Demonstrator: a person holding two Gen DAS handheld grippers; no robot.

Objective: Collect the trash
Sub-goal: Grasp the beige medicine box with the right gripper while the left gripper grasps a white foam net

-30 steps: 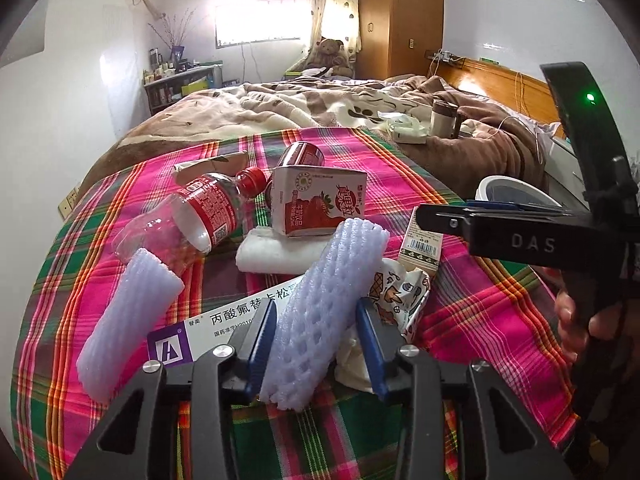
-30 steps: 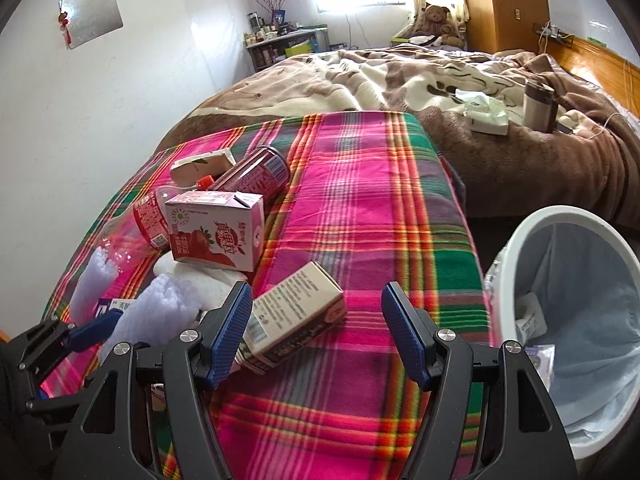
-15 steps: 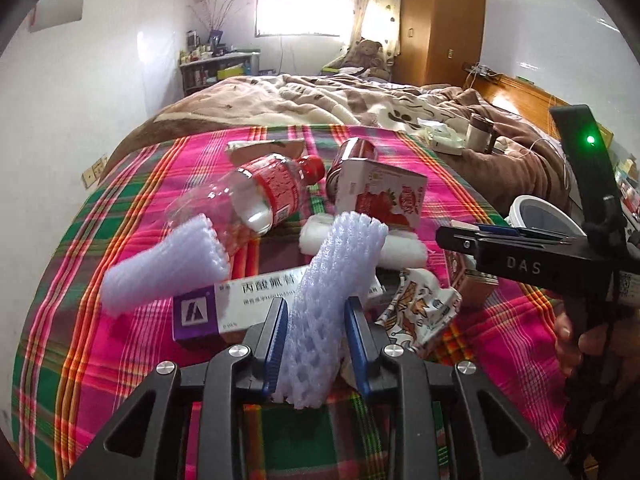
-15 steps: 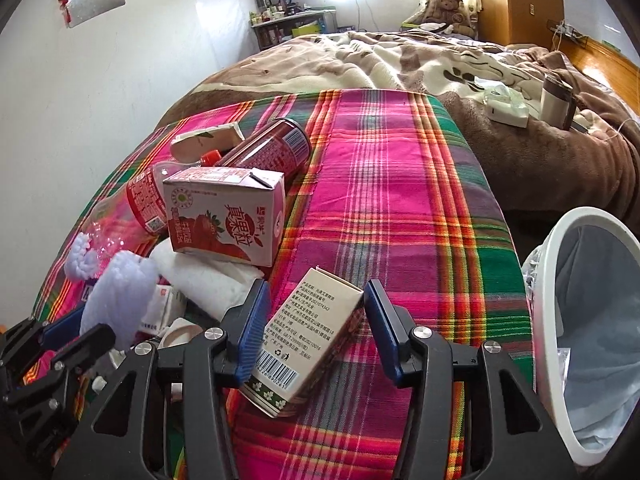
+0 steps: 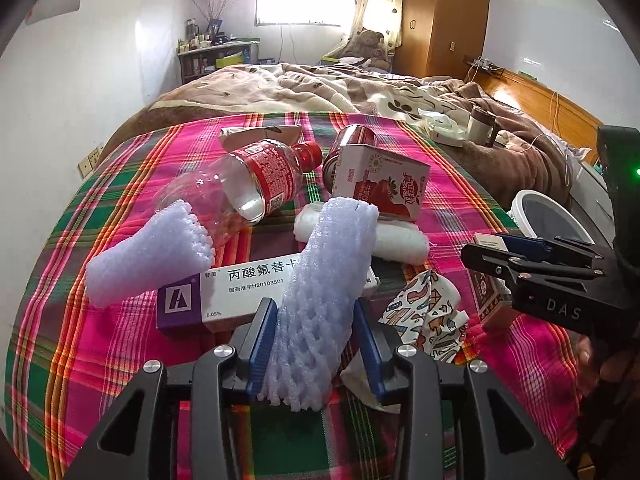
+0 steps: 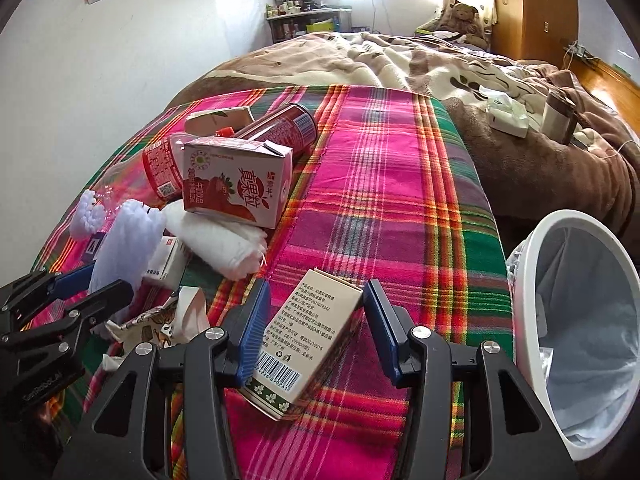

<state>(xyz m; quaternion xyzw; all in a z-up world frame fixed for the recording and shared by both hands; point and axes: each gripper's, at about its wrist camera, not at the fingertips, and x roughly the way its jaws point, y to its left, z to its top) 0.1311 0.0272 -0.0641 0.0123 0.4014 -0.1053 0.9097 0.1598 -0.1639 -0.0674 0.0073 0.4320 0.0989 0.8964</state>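
White foam net sleeve point(image 5: 320, 300), netted and tubular, tilted up.

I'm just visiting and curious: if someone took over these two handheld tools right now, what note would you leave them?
Left tool: closed on a foam sleeve, jaws just eased wider.
Right tool: just closed on a beige box.
Both items are over the plaid cloth.
Bin at right, some items inside.
To do: bin both, then bottle, strawberry carton, can, second sleeve.
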